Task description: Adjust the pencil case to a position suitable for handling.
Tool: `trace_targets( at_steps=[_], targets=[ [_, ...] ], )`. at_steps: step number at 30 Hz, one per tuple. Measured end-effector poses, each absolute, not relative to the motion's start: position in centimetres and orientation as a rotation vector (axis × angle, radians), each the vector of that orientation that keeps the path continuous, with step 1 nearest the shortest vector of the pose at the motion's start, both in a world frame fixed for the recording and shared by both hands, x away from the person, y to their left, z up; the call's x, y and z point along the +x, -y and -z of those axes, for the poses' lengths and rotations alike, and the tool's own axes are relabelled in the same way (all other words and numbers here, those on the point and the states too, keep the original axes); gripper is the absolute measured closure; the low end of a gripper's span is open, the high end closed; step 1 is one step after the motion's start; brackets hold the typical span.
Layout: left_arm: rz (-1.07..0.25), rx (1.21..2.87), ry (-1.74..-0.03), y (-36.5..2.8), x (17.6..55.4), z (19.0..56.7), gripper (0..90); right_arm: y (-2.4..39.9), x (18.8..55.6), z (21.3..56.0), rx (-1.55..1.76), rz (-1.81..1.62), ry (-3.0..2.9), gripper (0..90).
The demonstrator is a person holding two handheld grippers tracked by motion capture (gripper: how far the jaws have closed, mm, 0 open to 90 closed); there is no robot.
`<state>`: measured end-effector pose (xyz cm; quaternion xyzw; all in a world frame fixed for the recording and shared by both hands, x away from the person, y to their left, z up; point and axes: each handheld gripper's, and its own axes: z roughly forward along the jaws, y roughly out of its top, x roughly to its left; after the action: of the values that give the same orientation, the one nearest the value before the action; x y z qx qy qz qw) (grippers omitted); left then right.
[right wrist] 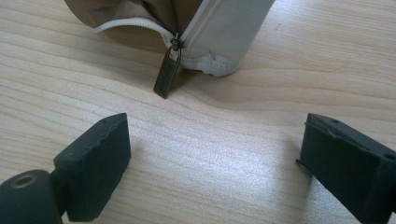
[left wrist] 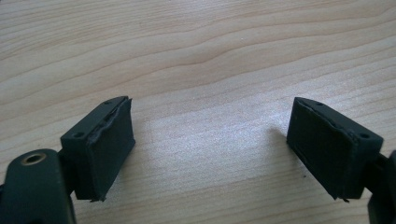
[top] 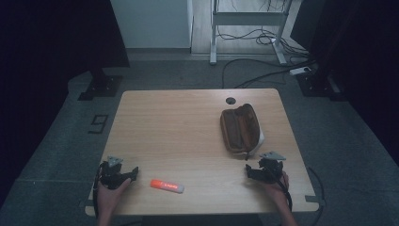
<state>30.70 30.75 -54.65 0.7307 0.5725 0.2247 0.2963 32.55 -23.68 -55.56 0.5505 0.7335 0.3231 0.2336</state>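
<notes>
A brown pencil case with a white end lies open on the right half of the wooden table. An orange highlighter lies near the front edge. My left gripper rests at the front left, open, its jaws over bare wood. My right gripper sits at the front right, open, just short of the case's near end. In the right gripper view the case's white end and its dark zipper pull lie a little beyond the gripper.
A round cable hole sits at the table's far edge. Beyond the table are a white desk frame, cables on the floor and dark stand bases.
</notes>
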Motion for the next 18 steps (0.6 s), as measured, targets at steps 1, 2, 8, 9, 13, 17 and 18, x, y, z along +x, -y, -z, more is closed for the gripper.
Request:
trace_targets(
  at_steps=[1,2,8,9,13,17,18],
  targets=[
    [-0.597,1.944,-1.521,-30.77,30.70,54.65,14.7,23.68,32.55,55.56,1.511,-0.887,-2.014,8.1],
    [-0.597,1.944,-1.521,-30.77,30.70,54.65,14.7,23.68,32.55,55.57,1.510,-0.889,-2.014,8.2],
    [-0.597,1.944,-1.521,-30.76,30.69,54.65,14.7,23.77,32.47,55.56,1.506,-0.894,-2.020,8.9],
    [-0.597,1.944,-1.521,-30.76,30.69,54.65,14.7,23.77,32.47,55.56,1.506,-0.894,-2.020,8.9],
    [-0.597,1.944,-1.521,-30.77,30.70,54.65,14.7,23.78,32.48,55.55,1.505,-0.894,-2.020,8.9],
    [-0.597,1.944,-1.524,-30.75,30.74,54.64,14.6,23.86,32.50,55.56,1.498,-0.898,-2.026,9.1],
    [-0.596,1.945,-1.524,-30.75,30.77,54.64,14.6,23.92,32.50,55.55,1.496,-0.901,-2.028,10.1]
  ],
)
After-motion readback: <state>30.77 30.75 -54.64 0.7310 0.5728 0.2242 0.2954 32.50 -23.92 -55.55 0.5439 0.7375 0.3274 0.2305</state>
